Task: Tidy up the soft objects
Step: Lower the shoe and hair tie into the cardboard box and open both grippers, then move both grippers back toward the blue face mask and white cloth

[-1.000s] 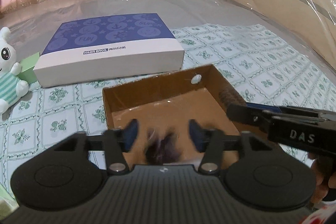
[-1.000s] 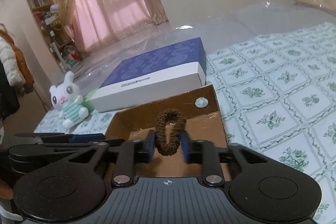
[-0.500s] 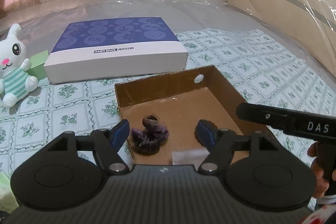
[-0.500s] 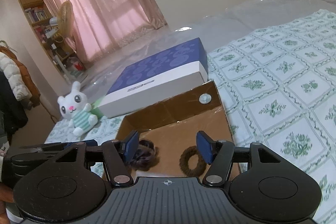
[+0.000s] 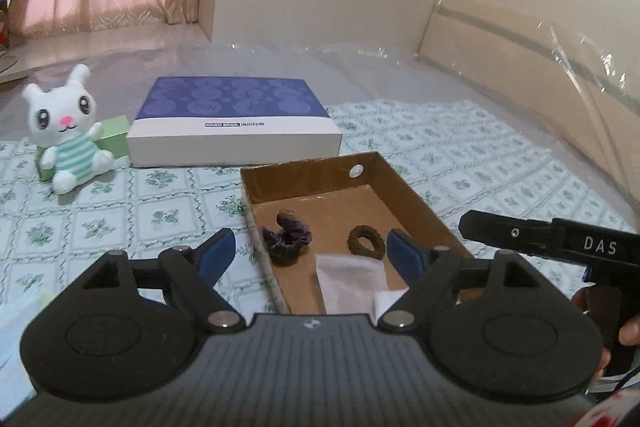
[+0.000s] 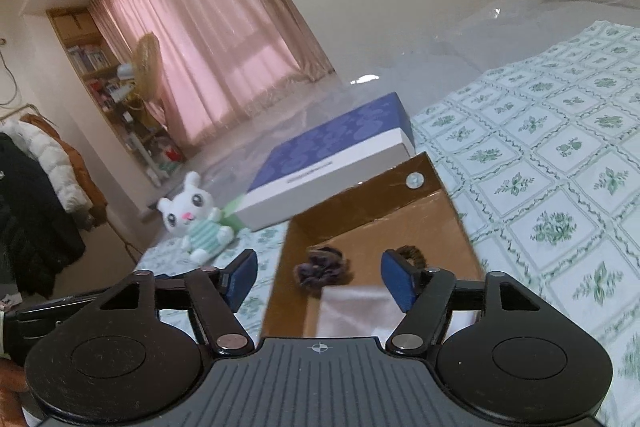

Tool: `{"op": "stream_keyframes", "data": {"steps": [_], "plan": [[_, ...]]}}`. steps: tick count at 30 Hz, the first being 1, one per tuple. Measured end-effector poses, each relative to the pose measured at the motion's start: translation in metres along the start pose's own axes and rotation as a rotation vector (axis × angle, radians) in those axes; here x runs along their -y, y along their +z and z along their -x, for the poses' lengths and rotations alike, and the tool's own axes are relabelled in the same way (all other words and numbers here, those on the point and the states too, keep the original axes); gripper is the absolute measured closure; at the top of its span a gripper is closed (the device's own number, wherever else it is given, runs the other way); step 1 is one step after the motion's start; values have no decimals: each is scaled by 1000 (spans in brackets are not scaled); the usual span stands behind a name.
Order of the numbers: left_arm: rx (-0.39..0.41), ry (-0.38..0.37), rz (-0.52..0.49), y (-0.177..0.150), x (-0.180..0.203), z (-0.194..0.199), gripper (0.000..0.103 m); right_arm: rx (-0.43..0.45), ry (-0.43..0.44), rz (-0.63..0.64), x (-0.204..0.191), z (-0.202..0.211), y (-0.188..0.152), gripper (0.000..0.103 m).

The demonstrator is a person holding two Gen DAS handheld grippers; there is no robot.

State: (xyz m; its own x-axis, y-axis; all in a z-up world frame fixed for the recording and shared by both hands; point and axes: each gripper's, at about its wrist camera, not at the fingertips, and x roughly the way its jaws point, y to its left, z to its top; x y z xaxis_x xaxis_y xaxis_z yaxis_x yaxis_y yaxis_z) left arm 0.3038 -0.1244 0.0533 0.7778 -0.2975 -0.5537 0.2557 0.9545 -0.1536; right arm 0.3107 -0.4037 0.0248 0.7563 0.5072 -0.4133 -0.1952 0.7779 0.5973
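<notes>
An open brown cardboard box lies on the patterned bedspread. Inside it lie a purple scrunchie, a brown hair tie and a white cloth. My left gripper is open and empty, raised above the box's near end. My right gripper is open and empty, also raised above the box; its body shows at the right of the left wrist view. A white plush bunny sits to the left of the box.
A blue and white flat box lies behind the cardboard box. A green block sits behind the bunny. Clear plastic sheeting covers the far bed and headboard. Pink curtains, a fan and a shelf stand at the far left.
My right gripper opened and let the brown hair tie drop into the box. The purple scrunchie settled in the box. Both grippers rose and drew back, opening wider.
</notes>
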Motion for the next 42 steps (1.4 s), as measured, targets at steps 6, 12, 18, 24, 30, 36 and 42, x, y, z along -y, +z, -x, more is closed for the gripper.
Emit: {"op": "stream_keyframes", "data": {"steps": [6,12,18,24,30,36,42], "plan": [[48,37,-1,-21,-9,54,19,56,-11,10,-28,38,-21,26],[89,129,-27,-46,-23,104,16,88,-30,46,-55,64,-45,23],[98,179,-3,-69,-44,144,16,87,-21,60,-83,74,-68,23],[82,212,40,-92,-66,172,16,59,-1,57,-104,76,-89,23],[70,265,75,-116,-87,194,16,21,10,77,-124,75,-111,23],[50,341,86,-135,-107,206,17,-36,35,84,-142,61,-134,23],[35,392,104,-147,-127,208,17,-92,53,116,-158,42,-154,23]]}}
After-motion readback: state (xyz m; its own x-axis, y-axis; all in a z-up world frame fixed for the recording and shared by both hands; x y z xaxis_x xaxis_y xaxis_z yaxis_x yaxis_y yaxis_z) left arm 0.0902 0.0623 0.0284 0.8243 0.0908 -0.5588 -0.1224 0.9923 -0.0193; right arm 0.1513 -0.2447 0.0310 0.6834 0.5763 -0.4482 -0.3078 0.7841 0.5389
